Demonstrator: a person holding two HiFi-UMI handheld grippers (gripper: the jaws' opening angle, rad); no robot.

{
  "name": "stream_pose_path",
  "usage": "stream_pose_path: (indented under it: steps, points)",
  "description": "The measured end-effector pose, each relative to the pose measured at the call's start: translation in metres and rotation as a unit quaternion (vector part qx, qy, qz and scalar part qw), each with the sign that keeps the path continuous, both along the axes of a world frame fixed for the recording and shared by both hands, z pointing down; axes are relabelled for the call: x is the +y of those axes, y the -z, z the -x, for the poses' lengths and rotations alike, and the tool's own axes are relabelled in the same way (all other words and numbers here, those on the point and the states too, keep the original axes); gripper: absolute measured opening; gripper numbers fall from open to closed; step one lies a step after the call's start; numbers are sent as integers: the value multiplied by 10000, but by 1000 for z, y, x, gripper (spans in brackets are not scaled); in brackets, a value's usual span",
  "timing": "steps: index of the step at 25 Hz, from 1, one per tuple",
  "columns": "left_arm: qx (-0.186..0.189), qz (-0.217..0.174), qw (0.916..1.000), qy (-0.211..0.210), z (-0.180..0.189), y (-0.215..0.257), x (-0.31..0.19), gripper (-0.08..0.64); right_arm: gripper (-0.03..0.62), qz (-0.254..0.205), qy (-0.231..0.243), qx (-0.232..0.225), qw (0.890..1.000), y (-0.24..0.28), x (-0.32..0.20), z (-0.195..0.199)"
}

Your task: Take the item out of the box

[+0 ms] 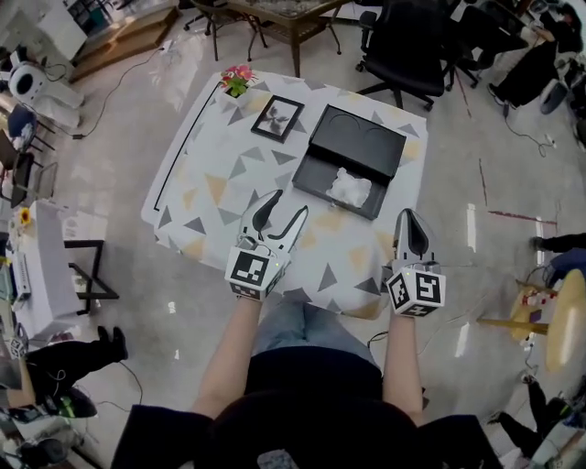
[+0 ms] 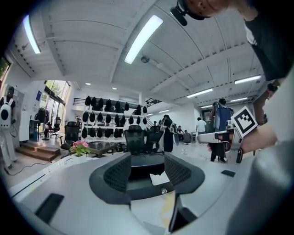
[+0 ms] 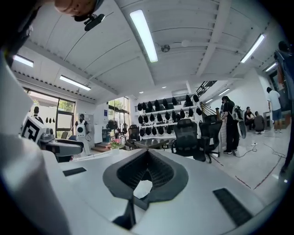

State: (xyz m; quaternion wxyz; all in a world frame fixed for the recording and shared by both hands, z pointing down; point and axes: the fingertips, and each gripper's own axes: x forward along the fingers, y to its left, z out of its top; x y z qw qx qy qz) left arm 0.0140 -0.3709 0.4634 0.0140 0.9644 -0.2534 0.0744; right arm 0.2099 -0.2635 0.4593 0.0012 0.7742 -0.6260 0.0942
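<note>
An open black box [image 1: 341,160] lies on the patterned table, its lid hinged back on the far side. A crumpled white item [image 1: 350,188] rests in its lower tray. My left gripper [image 1: 291,203] is open just in front of the box's near left corner, nothing between its fingers. In the left gripper view the box [image 2: 146,164] and the white item [image 2: 159,178] show between the spread jaws of the left gripper [image 2: 146,160]. My right gripper [image 1: 409,216] hovers at the table's near right edge, to the right of the box. The right gripper [image 3: 148,153] has its jaws together, empty.
A framed picture [image 1: 277,117] lies left of the box and a pot of pink flowers [image 1: 237,79] stands at the table's far left corner. A black office chair [image 1: 403,46] and a wooden table [image 1: 275,14] are behind. The person's legs press against the near table edge [image 1: 311,302].
</note>
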Motion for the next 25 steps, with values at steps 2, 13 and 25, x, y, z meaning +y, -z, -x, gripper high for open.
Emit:
stream_pose_path:
  steps: [2, 13, 25]
  points:
    - [22, 66, 9999, -87, -8, -1, -6, 222, 3, -7, -106, 10, 9999, 1, -1, -5]
    - [-731, -37, 9916, -1070, -54, -6, -16, 222, 3, 185, -295, 96, 9993, 1, 1, -9]
    - [-2101, -171, 9472, -2416, -117, -28, -16, 223, 3, 441, -148, 57, 9989, -11, -14, -6]
